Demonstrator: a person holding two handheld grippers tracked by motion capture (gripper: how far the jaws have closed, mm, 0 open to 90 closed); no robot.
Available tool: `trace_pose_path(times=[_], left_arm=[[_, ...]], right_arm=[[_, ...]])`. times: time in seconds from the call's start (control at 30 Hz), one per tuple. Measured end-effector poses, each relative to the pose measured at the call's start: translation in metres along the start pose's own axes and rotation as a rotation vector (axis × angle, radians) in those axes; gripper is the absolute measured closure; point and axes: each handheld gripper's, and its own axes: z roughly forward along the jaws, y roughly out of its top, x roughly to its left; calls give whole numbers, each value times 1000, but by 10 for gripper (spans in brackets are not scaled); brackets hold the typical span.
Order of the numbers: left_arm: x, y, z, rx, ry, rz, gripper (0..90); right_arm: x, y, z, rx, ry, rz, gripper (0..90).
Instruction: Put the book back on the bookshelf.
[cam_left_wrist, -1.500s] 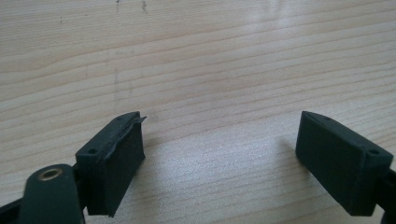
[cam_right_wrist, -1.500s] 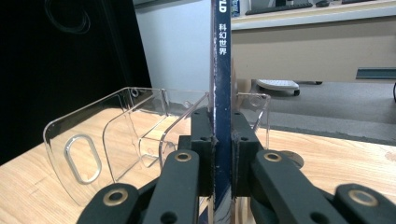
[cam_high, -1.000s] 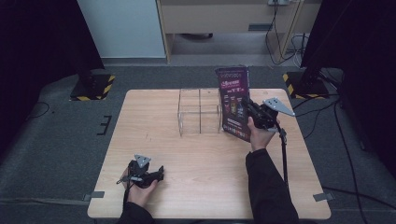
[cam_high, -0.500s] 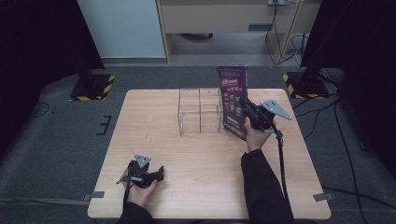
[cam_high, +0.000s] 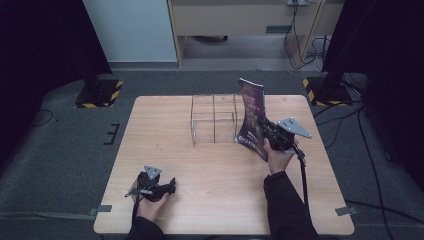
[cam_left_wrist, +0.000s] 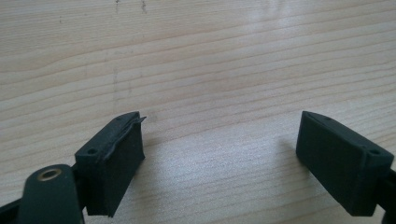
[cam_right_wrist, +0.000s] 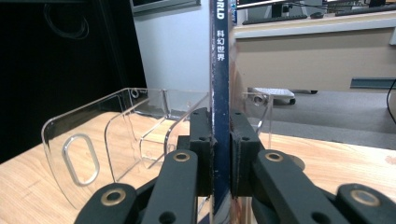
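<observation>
Since a second ago, the magazine (cam_high: 251, 116) has swung from nearly facing me to leaning edge-on, its top now tipped toward 11 o'clock and its lower edge hard against the right-hand end of the clear acrylic rack (cam_high: 213, 119). It stands near upright at the 1 o'clock part of the tabletop (cam_high: 210, 175), dark purple cover with bright print, and whether its bottom corner touches the wood I cannot tell. In my right gripper view the dark blue spine (cam_right_wrist: 219, 93) with white characters runs straight up between the jaws, and my right hand-held gripper (cam_high: 268, 131) is clamped on it low down, both black pads pressed flat to either side. My right hand (cam_high: 278, 156) grips the handle from 5 o'clock, with the grey three-cornered plate (cam_high: 294, 126) on top and the cable (cam_high: 303, 175) trailing back along my sleeve. Just past the magazine, the rack's curved transparent dividers (cam_right_wrist: 116, 140) and an oval cut-out (cam_right_wrist: 80, 159) show at 9 o'clock of the spine. Well apart, at 7 o'clock on the tabletop, my left hand-held gripper (cam_high: 169, 186) rests in my left hand (cam_high: 150, 200), unmoved, its jaws spread wide with nothing between them but bare wood grain (cam_left_wrist: 219, 93).
</observation>
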Motion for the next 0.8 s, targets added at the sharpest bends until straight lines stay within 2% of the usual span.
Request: trace_pose_path(times=[0.27, 0.43, 0.57, 0.8], left_arm=[[0, 0, 0, 1, 0, 1, 140], [0, 0, 0, 1, 1, 1, 139], [0, 0, 0, 2, 1, 2, 139], [0, 0, 0, 1, 1, 1, 139]], right_arm=[[-3, -6, -10, 14, 10, -1, 793], [1, -7, -16, 49, 12, -27, 780], [5, -9, -22, 80, -5, -44, 779], [7, -9, -34, 147, -41, -31, 796]])
